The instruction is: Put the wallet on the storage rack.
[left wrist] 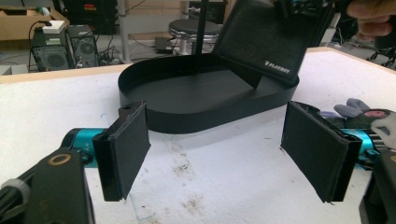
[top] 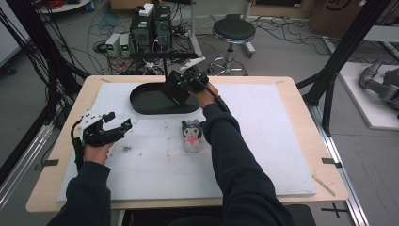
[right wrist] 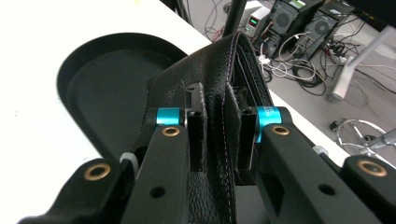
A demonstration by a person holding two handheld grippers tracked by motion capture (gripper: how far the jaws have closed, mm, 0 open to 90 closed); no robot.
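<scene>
A black leather wallet (top: 175, 88) hangs tilted over the right end of a black oval tray (top: 147, 100), its lower corner close to the tray floor. My right gripper (top: 188, 77) is shut on the wallet's upper edge; in the right gripper view both jaws pinch the folded wallet (right wrist: 219, 93) above the tray (right wrist: 107, 88). The left gripper view shows the wallet (left wrist: 261, 42) with small white lettering over the tray (left wrist: 196, 100). My left gripper (top: 115, 123) rests open on the white mat at the left, nothing between its pads (left wrist: 128, 147).
A small grey and pink plush toy (top: 192, 135) stands on the white mat (top: 273, 141) in front of the tray, beside my right forearm. A thin black post (top: 165, 66) rises from the tray. A stool (top: 234, 32) and computers (top: 150, 28) stand beyond the table.
</scene>
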